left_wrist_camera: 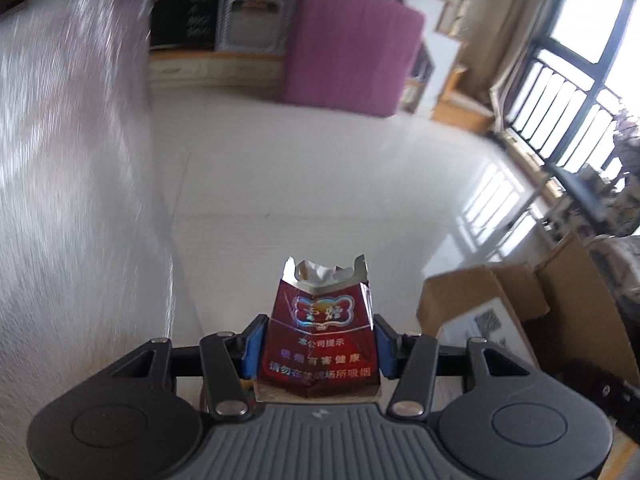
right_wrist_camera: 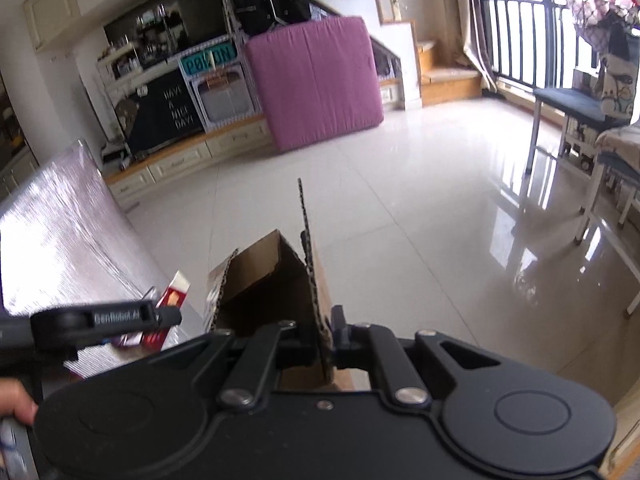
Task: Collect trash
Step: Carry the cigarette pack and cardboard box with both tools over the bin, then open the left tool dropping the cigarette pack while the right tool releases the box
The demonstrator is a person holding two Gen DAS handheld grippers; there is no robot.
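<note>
Over a glossy tiled floor (right_wrist_camera: 400, 208), the left gripper (left_wrist_camera: 318, 344) jaws clench a torn cigarette pack (left_wrist_camera: 320, 328) while the right gripper (right_wrist_camera: 320, 336) jaws pinch the cardboard box (right_wrist_camera: 272, 280) wall, so dropping the pack in seems left.

I stand over a glossy white tiled floor (right_wrist_camera: 400, 184) that mirrors the daylight from tall windows (right_wrist_camera: 516, 12) with dark railings on my right. A purple mattress (right_wrist_camera: 316, 80) leans against a cream media cabinet (right_wrist_camera: 180, 160). Wooden stairs (right_wrist_camera: 448, 80) rise beside beige curtains (right_wrist_camera: 472, 20).
</note>
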